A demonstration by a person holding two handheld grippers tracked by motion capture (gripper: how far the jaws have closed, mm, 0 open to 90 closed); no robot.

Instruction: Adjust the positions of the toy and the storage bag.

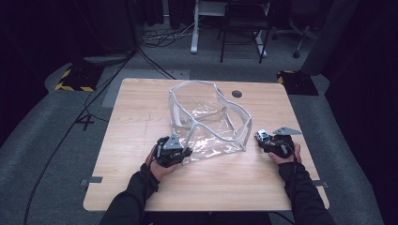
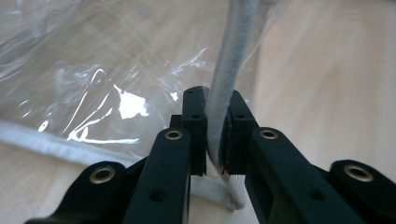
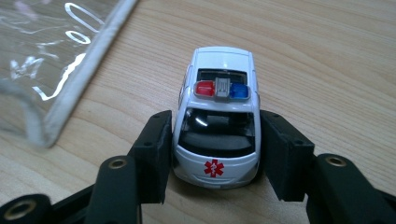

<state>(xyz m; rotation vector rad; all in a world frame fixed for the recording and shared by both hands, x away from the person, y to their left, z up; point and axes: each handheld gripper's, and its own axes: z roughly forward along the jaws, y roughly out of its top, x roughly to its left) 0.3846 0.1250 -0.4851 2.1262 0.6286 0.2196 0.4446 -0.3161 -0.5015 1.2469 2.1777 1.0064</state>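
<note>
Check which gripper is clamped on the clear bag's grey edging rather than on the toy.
The left gripper: its jaws pinch the bag's grey edging. The right gripper instead clamps the white toy ambulance beside the clear bag.

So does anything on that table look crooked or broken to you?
Nothing broken. The clear bag sags crookedly, its grey-edged rim pinched by the left gripper. The toy ambulance sits intact between the right gripper's jaws.

Left gripper (image 2: 215,140) jaws clamped on grey piping (image 2: 229,79) of clear plastic bag (image 2: 93,70); film wrinkled, glare spots. Wooden table (image 2: 336,79) beneath. Piping probably the bag's edge seam.
</note>
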